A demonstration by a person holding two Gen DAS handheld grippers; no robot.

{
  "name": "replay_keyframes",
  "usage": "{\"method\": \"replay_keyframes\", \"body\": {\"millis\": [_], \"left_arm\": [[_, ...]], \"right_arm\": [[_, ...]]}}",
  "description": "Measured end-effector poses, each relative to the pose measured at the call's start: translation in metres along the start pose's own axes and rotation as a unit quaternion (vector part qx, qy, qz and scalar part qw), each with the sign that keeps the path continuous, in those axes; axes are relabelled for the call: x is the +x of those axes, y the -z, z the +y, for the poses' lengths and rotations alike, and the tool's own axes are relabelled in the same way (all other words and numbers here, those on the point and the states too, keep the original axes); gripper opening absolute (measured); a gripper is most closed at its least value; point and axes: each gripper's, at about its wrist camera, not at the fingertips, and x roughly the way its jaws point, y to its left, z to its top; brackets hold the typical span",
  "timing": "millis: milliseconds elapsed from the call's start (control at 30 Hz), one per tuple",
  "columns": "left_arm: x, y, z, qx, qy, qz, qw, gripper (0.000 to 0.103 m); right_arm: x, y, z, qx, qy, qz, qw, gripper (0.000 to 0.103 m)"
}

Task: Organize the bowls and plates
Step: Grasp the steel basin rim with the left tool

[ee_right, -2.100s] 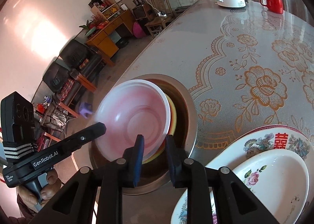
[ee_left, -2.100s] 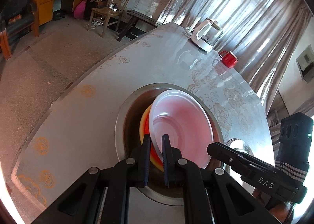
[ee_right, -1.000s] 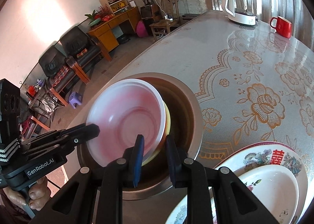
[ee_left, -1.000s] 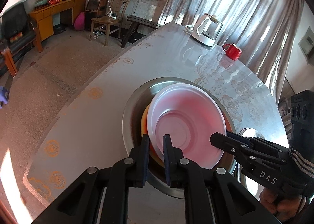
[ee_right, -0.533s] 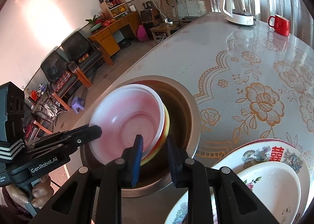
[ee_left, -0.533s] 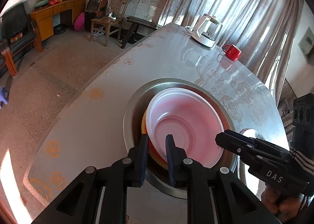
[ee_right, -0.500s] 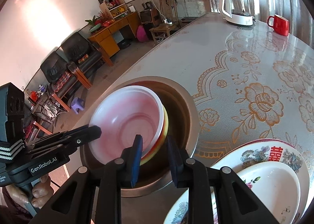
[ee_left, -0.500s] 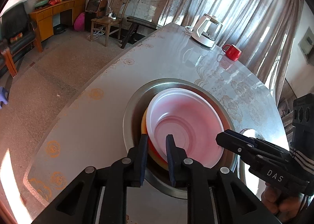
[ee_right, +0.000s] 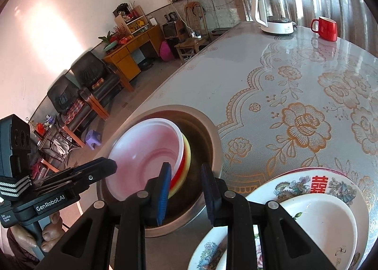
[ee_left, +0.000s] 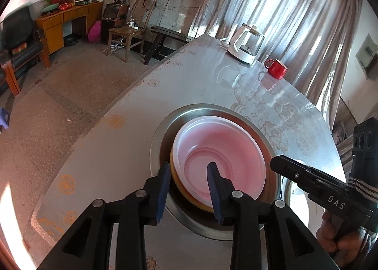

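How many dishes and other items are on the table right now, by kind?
Plastic bowls, nested: 3 (pink bowl, red bowl, yellow bowl)
Metal basin: 1
Patterned plates: 2
Kettle: 1
Red mug: 1
Total: 8

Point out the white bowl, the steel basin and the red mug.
white bowl (ee_left: 219,151): left wrist view, on its pinkish inner floor.
steel basin (ee_left: 157,144): left wrist view, on the bare left rim.
red mug (ee_right: 326,28): right wrist view, on the side of its body.
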Motion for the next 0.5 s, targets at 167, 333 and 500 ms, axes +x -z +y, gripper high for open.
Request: {"method": "replay_keyframes", "body": {"millis": [167, 333, 500], "left_arm": [[-0.004, -0.001, 0.01, -0.006, -0.019, -0.009, 0.9998, 0.032], [0.0, 0.003, 0.021, -0.016, -0.034, -0.005, 0.9993, 0.032], [0.005, 0.006, 0.023, -0.011, -0.044, -0.001, 0.999, 0.032]], "right_arm": [[-0.006, 0.001, -0.006, 0.013, 0.001, -0.009, 1.0, 0.025], [-0.005, 0.0, 0.006, -0.005, -0.021, -0.011, 1.0, 0.025], [0.009, 0.003, 0.016, -0.022, -0.009, 0.007, 1.0, 0.025]]}}
